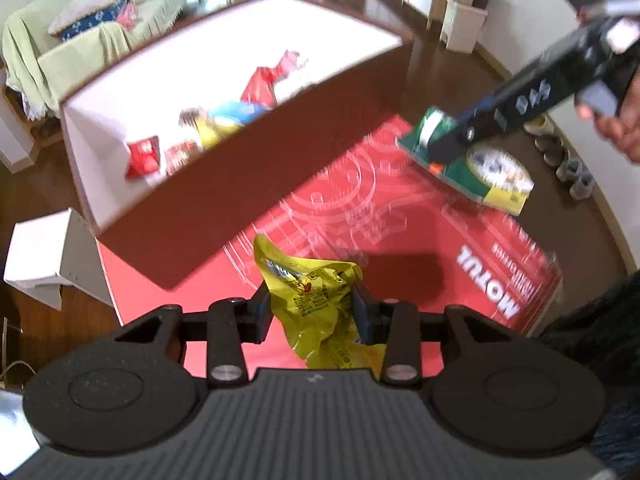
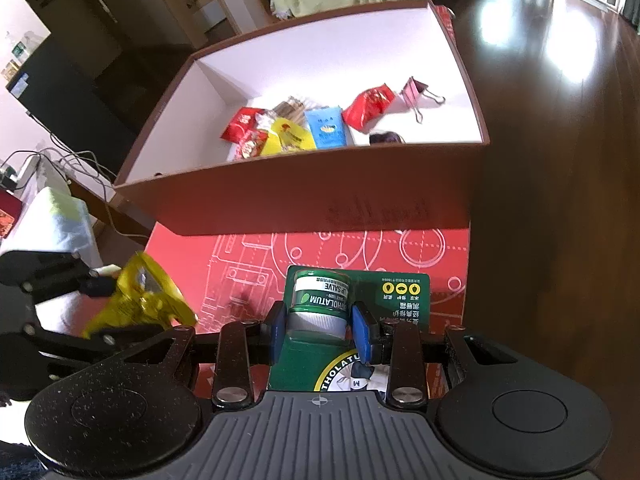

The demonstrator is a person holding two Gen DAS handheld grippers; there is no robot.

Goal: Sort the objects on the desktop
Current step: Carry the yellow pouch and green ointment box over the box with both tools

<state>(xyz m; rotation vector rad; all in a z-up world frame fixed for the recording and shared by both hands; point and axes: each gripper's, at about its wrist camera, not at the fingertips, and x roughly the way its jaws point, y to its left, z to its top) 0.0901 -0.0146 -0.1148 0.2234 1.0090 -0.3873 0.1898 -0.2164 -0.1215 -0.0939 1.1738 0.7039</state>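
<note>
Left wrist cam first: my left gripper (image 1: 313,309) is clamped on a crinkly yellow snack packet (image 1: 314,300), blue pads pressing it from both sides, and it's held up above the red mat (image 1: 400,216). The big brown box (image 1: 224,200) with the white inside sits on the far part of the mat, tilted in this view, and I can see red, yellow and blue packets already in it, though they're pretty blurry. Off to the right my right gripper (image 1: 444,146) comes in at an angle, gripping the green lip salve pack (image 1: 472,172), with a bit of my hand (image 1: 616,128) at the edge.

Right wrist cam: the right gripper (image 2: 319,330) is squeezed onto the little jar blistered to the lip salve pack (image 2: 360,300), pads on either side of its cap. Pack hangs over the mat (image 2: 248,256), just short of the box (image 2: 304,204). Inside I count red packets (image 2: 370,108), a blue one (image 2: 330,128), a yellow one (image 2: 288,136) and a pink binder clip (image 2: 416,90). Left gripper (image 2: 100,308) with the yellow packet (image 2: 136,300) shows at the left edge.
</note>
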